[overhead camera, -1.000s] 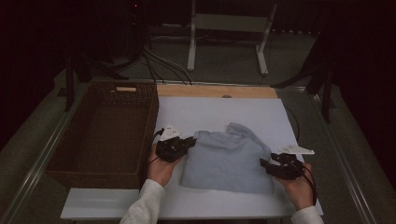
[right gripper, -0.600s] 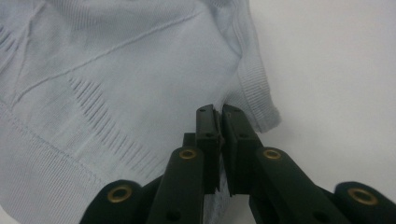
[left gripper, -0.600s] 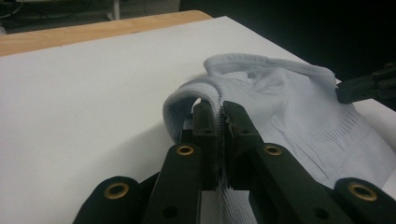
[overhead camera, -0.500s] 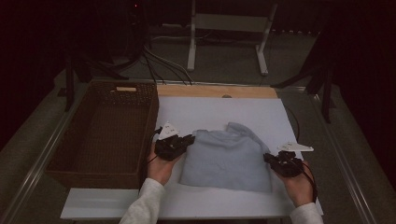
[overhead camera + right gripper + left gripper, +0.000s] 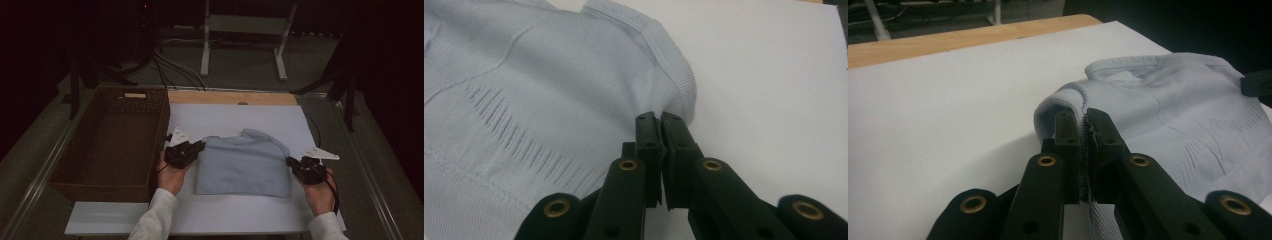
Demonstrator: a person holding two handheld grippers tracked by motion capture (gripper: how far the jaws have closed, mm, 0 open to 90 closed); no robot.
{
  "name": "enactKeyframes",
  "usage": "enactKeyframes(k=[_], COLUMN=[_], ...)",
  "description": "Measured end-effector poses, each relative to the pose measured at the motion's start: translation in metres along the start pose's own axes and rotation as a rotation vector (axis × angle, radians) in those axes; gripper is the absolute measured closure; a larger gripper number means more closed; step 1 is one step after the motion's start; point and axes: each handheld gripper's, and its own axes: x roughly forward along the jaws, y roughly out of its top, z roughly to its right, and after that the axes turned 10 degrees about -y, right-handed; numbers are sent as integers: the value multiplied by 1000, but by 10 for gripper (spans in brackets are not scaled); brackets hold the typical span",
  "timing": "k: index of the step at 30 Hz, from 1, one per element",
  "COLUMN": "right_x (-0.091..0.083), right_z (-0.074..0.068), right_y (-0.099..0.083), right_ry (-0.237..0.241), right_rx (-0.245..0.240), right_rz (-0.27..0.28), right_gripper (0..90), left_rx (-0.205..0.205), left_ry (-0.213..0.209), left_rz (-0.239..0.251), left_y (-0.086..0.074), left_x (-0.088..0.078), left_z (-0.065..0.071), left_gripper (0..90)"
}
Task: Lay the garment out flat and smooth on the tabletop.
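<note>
The light blue knit sweater (image 5: 245,162) lies folded mid-table beside the wicker basket (image 5: 112,137), and looks soft and floppy, so it'll sag if lifted. Left gripper (image 5: 1080,122) pinches its left edge, while the right gripper (image 5: 659,125), jaws just closing, pinches the right edge. Ribbed hems seem the best grab spots

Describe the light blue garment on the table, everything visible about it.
The light blue garment is a fine knit, folded into a rough rectangle, with ribbed edging and a patch of open ribbing. It lies flat on the white table, to the right of the wicker basket. The left gripper is clamped on its left edge, the right gripper on its right edge; a fold humps up at the back.
</note>
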Motion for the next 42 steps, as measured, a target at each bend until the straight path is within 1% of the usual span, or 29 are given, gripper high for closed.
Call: enactKeyframes(k=[4,8,11,13,15,18,20,21,24,27,32,36,38,42], right_x=[6,7,7,7,7,6,6,6,6,6,5,5,5,4], right_z=[0,-1,0,0,-1,-1,-1,-1,-1,-1,-2,-2,-2,-3], right_y=[-1,-2,-2,-2,-3,-3,-3,-3,-3,-3,-3,-3,-3,-3], right_ry=[-15,-23,-24,-23,-22,-22,-21,-21,-18,-16,-11,-7,-5,-3], right_rx=[-8,-15,-13,-13,-13,-12,-13,-12,-11,-11,-9,-8,-6,-5], right_rz=[-7,-13,-11,-10,-11,-12,-11,-9,-10,-9,-7,-6,-6,-4], right_gripper=[876,876,876,876,876,875,875,875,874,873,873,873,873,872], left_rx=[-3,1,2,12,14,11,11,9,10,13,10,8,13,8], left_ry=[7,16,18,26,37,39,45,46,42,31,0,-17,-26,-32], left_rz=[-9,-23,-24,-31,-26,-14,-4,1,17,27,40,42,34,14], left_y=[-1,-3,-4,-5,-6,-8,-8,-9,-10,-12,-15,-18,-20,-25], left_x=[5,10,12,13,13,13,11,11,8,4,-2,-5,-5,-3], left_z=[-2,-2,-2,0,1,1,2,3,5,9,14,17,18,20], left_gripper=[855,845,815,753,619,475,407,353,263,227,220,237,260,285])
